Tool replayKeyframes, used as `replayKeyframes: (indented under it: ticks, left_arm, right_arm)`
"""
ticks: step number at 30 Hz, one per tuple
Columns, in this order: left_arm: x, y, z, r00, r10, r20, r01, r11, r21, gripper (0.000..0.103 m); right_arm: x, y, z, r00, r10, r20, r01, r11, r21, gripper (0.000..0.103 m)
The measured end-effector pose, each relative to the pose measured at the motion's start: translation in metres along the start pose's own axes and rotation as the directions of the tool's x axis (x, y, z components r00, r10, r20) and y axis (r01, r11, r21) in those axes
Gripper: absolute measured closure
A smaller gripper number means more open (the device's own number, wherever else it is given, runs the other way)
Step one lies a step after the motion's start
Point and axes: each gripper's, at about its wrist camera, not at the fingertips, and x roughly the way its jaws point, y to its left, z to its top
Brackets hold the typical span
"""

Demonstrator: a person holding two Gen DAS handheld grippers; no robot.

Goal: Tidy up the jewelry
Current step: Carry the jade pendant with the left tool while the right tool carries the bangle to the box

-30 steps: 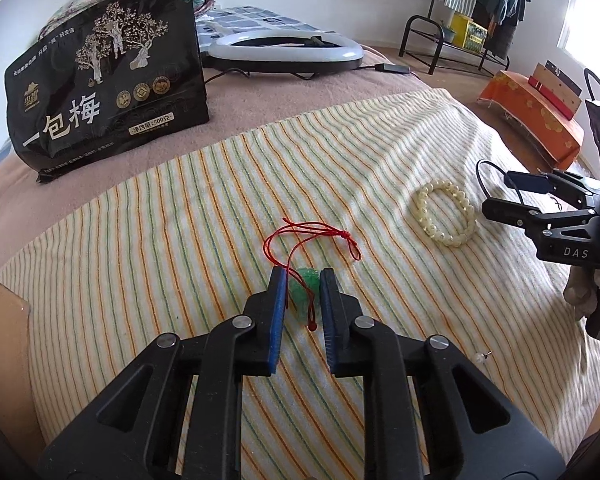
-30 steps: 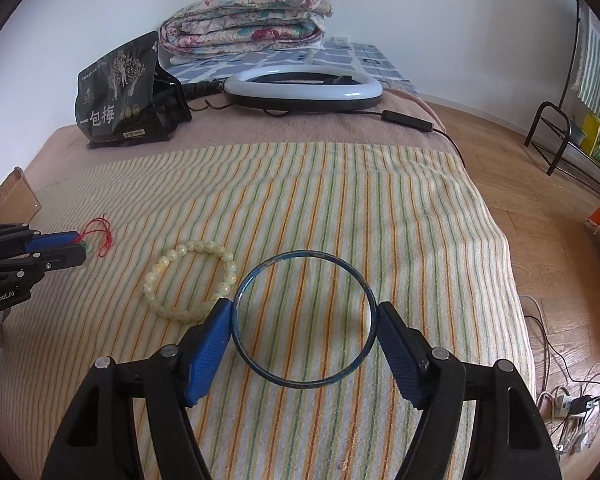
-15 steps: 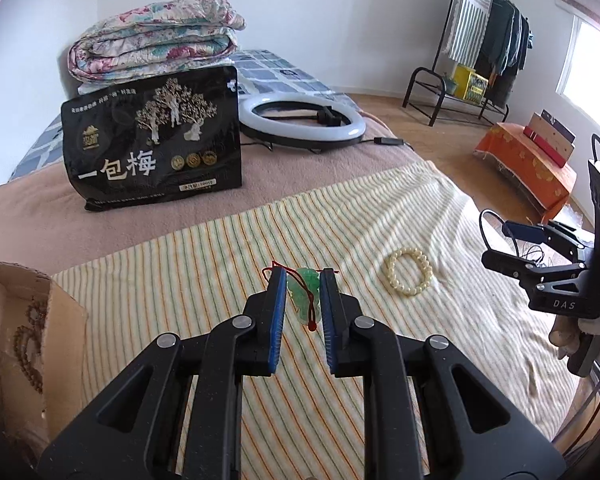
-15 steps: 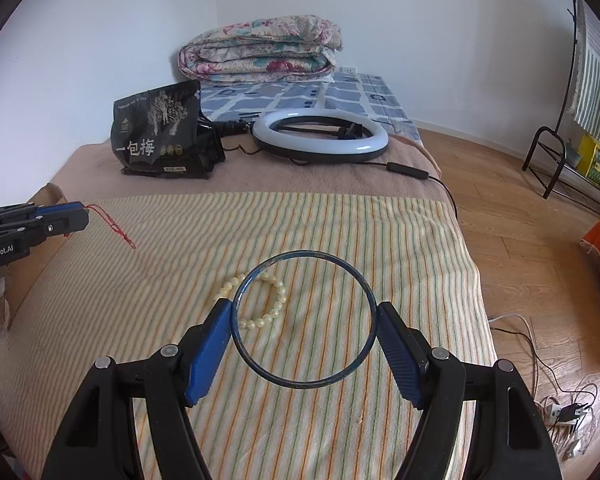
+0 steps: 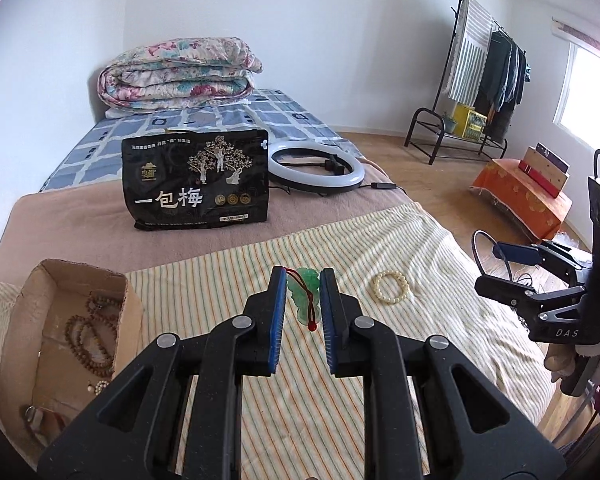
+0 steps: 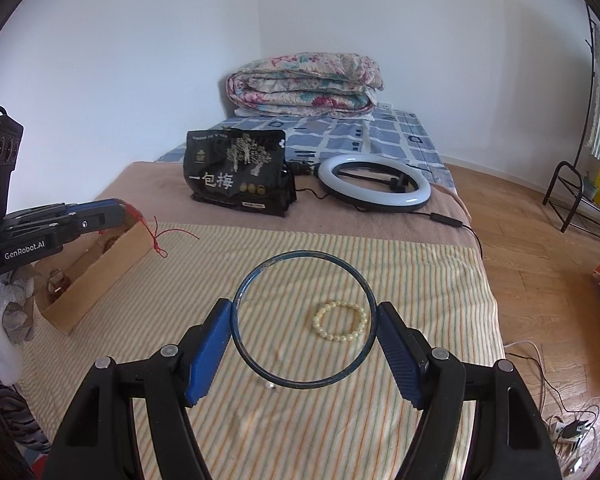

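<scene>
I work over the bed (image 5: 60, 216), whose near half carries a striped cloth (image 6: 400, 264); its right edge drops to bare wood floor (image 6: 540, 240), and past its far edge lies plain brown blanket. A folded quilt (image 6: 300, 84) sits at the head by the wall, well apart from me. The cardboard box (image 5: 44, 292) stands at the cloth's left edge, open-topped, with dark bead strands (image 5: 88, 336) lying inside. A black snack bag (image 5: 198, 180) stands upright on the brown blanket, with a ring light (image 6: 374, 184) lying flat just beside it.

My left gripper (image 5: 303, 300) is closed narrow on the green pendant (image 5: 306, 286), held up off the cloth, its red cord (image 6: 156, 236) trailing down near the box's rim. My right gripper (image 6: 304, 320) is spread wide, its pads pressing the outer sides of the blue bangle (image 6: 304, 254), also in the air. The pale bead bracelet (image 6: 340, 320) lies flat on the cloth toward the right side, with open striped fabric all around it and between it and the box. Something tiny and shiny (image 6: 271, 386) rests on the cloth below the bangle; I can't tell what.
</scene>
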Motion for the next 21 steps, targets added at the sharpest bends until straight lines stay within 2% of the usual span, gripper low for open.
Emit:
replayKeyframes:
  ticks: [9,21]
  left_arm:
    - [-0.058,0.04,-0.008,0.998,0.042,0.044,-0.04,0.998,-0.055,0.088]
    - [-0.119,0.112,-0.024,0.978,0.192,0.078,-0.181,0.976,-0.12,0.088]
  right_arm:
    - [0.003,0.059,0.016,0.996,0.084,0.029,-0.083,0.995,-0.047,0.029]
    - [0.019,0.144,0.046,0.975,0.218,0.052,-0.21,0.97,-0.124,0.029]
